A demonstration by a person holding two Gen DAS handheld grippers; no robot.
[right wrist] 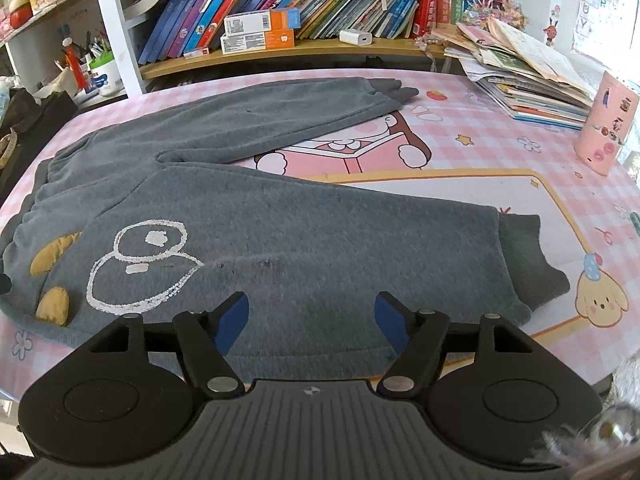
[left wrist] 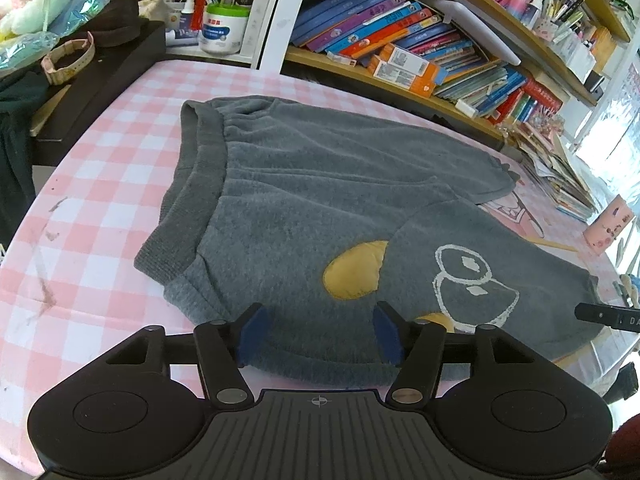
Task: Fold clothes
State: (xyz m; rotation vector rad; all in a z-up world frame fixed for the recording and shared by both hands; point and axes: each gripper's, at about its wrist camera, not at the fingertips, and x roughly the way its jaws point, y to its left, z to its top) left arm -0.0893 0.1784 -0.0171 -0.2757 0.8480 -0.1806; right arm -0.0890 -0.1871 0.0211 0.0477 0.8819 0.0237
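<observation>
Grey fleece trousers (left wrist: 304, 200) lie flat on the pink checked table cover (left wrist: 100, 184), waistband to the left, legs spread to the right. They carry yellow patches and a white outline print (left wrist: 472, 288). My left gripper (left wrist: 320, 330) is open, its blue pads over the near edge of the trousers by the hip. In the right wrist view the trousers (right wrist: 320, 240) spread across the table, with the near leg's cuff (right wrist: 528, 256) at the right. My right gripper (right wrist: 312, 322) is open over the near leg's front edge. Neither gripper holds cloth.
Bookshelves (right wrist: 300, 4) run along the far side of the table. A stack of magazines (right wrist: 528, 76) and a pink cup (right wrist: 604, 124) stand at the right. Pen pots (left wrist: 224, 28) and a dark box (left wrist: 100, 80) sit at the far left.
</observation>
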